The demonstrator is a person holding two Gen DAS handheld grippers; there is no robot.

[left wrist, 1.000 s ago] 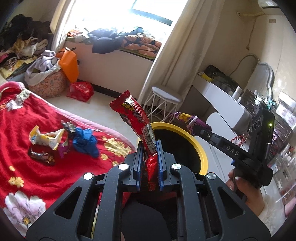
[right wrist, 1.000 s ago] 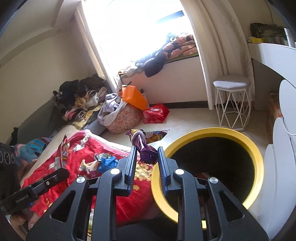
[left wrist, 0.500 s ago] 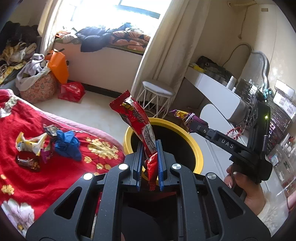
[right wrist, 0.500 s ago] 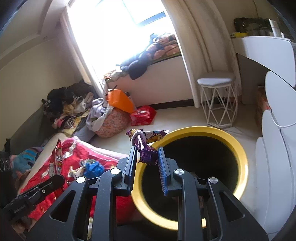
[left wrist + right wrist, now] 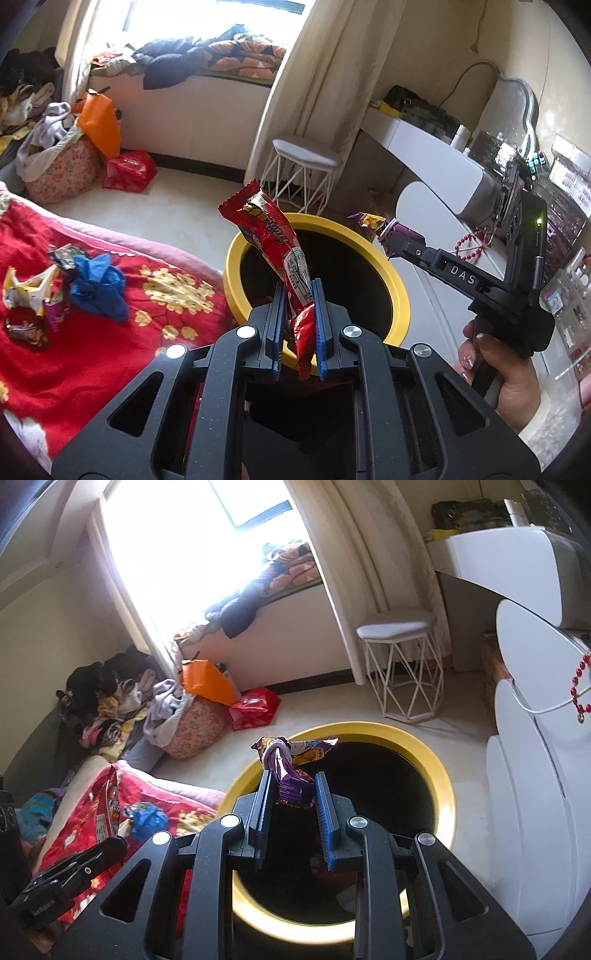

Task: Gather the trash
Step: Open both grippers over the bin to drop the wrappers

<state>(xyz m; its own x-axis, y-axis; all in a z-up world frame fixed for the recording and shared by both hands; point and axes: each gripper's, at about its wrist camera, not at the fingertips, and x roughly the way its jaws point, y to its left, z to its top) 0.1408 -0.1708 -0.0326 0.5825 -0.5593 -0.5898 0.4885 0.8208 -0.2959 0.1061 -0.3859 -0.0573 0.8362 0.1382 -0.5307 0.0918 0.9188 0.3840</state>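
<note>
My left gripper (image 5: 297, 291) is shut on a long red snack wrapper (image 5: 273, 236), held upright over the near rim of the yellow-rimmed black trash bin (image 5: 400, 295). My right gripper (image 5: 293, 775) has its jaws parted; a purple wrapper (image 5: 290, 775) still hangs against the left finger, over the bin's mouth (image 5: 443, 775). The right gripper also shows in the left wrist view (image 5: 395, 236) with the purple wrapper (image 5: 369, 221). More wrappers and a blue crumpled piece (image 5: 98, 284) lie on the red blanket (image 5: 74, 369).
A white wire stool (image 5: 402, 664) stands behind the bin. A white cabinet (image 5: 535, 812) is right of it. A red bag (image 5: 255, 707) and piles of clothes (image 5: 122, 694) sit on the floor by the window bench.
Both grippers moved over the bin. The right gripper's jaws have opened wider around the purple wrapper. The left gripper still grips the red wrapper.
</note>
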